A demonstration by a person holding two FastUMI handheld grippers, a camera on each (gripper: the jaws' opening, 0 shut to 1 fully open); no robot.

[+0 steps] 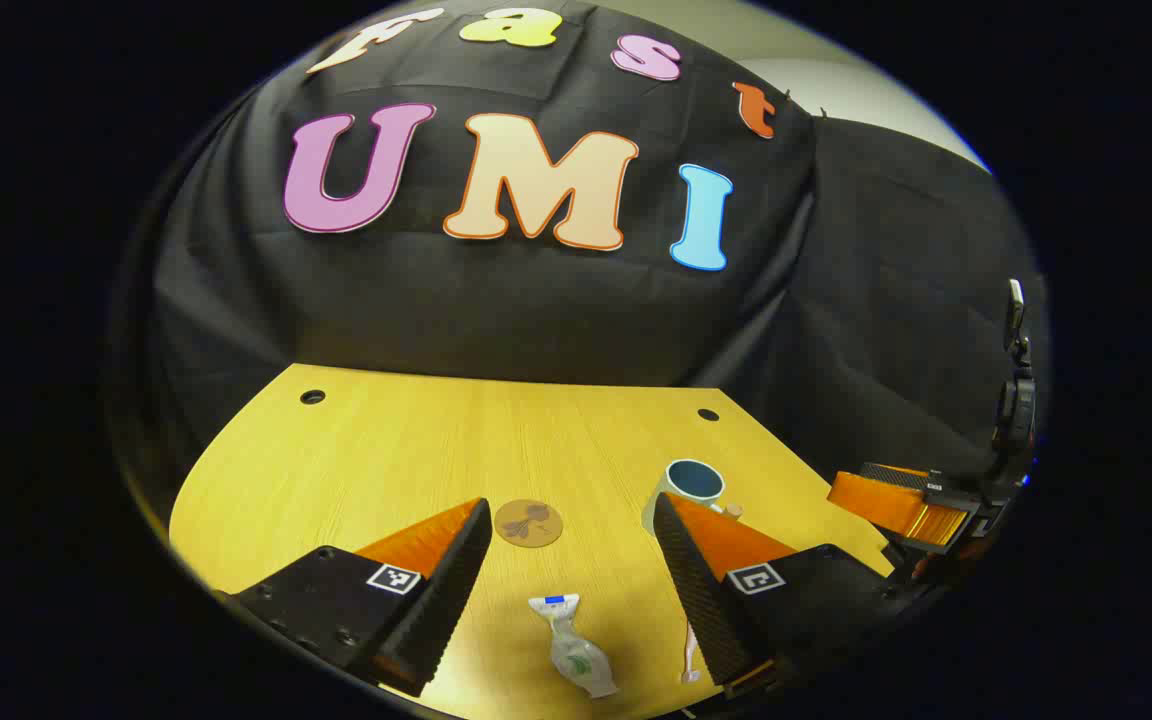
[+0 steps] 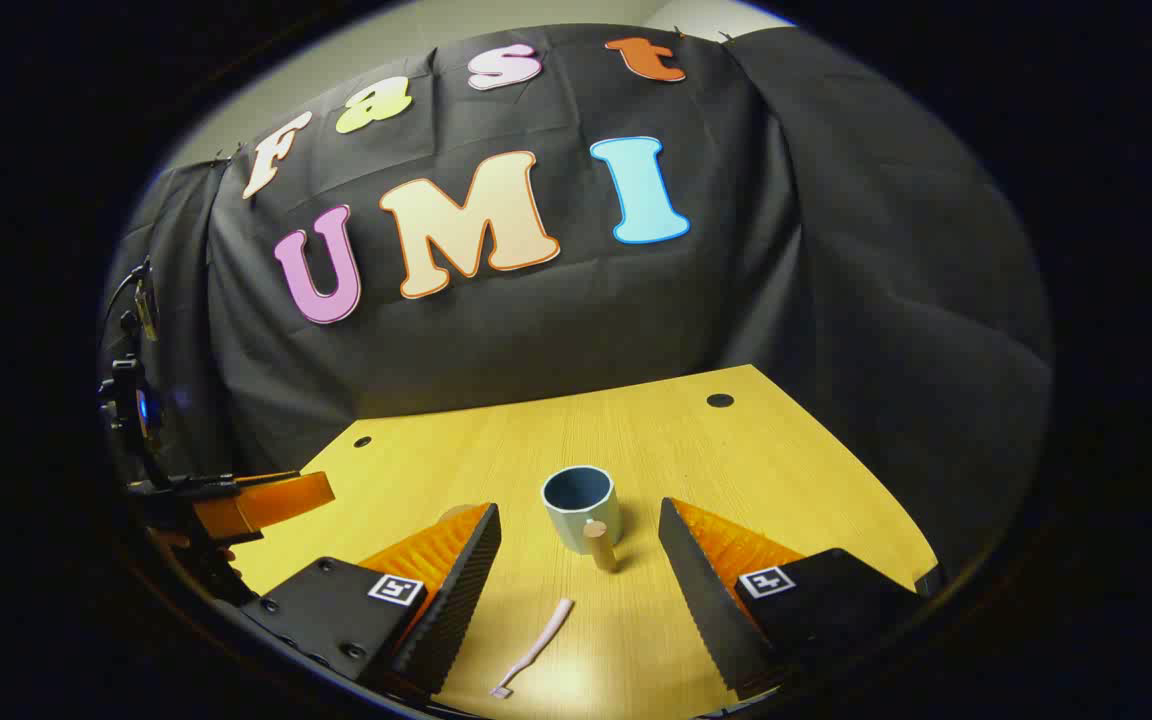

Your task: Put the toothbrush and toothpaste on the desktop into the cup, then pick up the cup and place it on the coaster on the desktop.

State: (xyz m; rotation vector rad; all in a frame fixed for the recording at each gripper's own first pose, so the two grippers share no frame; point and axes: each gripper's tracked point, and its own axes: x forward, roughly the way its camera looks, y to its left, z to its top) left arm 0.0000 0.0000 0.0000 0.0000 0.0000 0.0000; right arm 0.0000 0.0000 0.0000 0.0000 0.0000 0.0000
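Observation:
A pale cup (image 1: 688, 486) with a dark inside and a wooden handle stands on the yellow desk (image 1: 416, 450). The round brown coaster (image 1: 528, 522) lies to its left. A white toothpaste tube (image 1: 570, 648) lies flat between the fingers of my left gripper (image 1: 568, 560), which is open above the desk. A white toothbrush (image 1: 691, 652) lies partly behind its right finger. In the right gripper view the cup (image 2: 581, 505) stands ahead, and the toothbrush (image 2: 536, 645) lies between the fingers of my open right gripper (image 2: 576, 570). The coaster (image 2: 456, 513) peeks out behind its left finger.
The desk has two cable holes (image 1: 312, 397) (image 1: 708, 414) near its back edge. Black cloth walls close in behind and to the sides. The right gripper (image 1: 901, 505) shows at the desk's right edge in the left gripper view; the left gripper (image 2: 256, 505) shows at the left in the right gripper view.

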